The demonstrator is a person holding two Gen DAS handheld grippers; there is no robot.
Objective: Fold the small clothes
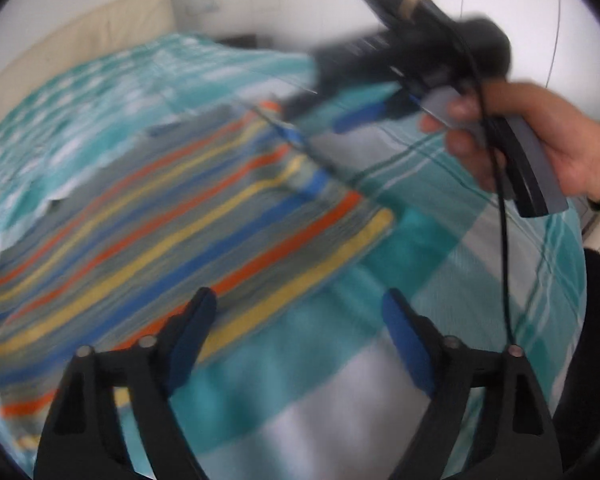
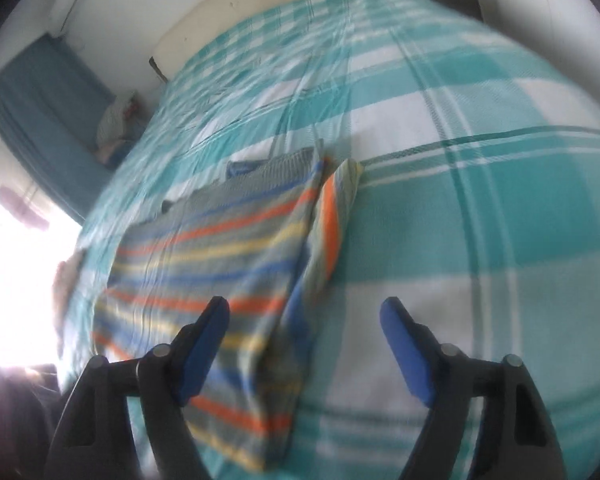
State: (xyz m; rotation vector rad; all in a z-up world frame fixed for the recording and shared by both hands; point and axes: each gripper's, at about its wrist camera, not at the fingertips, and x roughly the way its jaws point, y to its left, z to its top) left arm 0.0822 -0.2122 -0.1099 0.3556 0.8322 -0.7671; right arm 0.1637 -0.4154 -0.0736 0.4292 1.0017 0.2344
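**Both tongs open above a striped garment on the bed**

Left wrist view: my left tongs point(image 1: 298, 312) stand wide apart, the blue-padded fingers point(image 1: 190, 344) clear of everything, with nothing between them. Through the gap I see only the teal-and-white checked bedspread point(image 1: 440, 248). The striped garment point(image 1: 172, 224), grey with orange, yellow and blue bands, lies flat on the bedspread ahead and to the left of these tongs; its nearest corner passes behind the left finger, and blur keeps me from telling whether the finger touches the cloth.

Beyond and to the right, my right hand point(image 1: 548, 148) grips the handle of the right tongs point(image 1: 324, 116), which point toward the far edge of the garment. They are smeared by motion here, so their opening cannot be read from this view.

Right wrist view: the right tongs point(image 2: 304, 316) are likewise open, somewhat narrower than the left pair, and hold nothing. The garment point(image 2: 204, 256) lies ahead and to the left, its right-hand edge running down between the two fingers. A sleeve-like flap point(image 2: 334, 216) is folded along that edge, just ahead of the gap. The left finger point(image 2: 204, 352) overlaps the cloth in the picture; contact cannot be judged. The right finger point(image 2: 406, 348) is over bare bedspread point(image 2: 480, 208).

A cream headboard point(image 2: 260, 4) stands far beyond the tongs.
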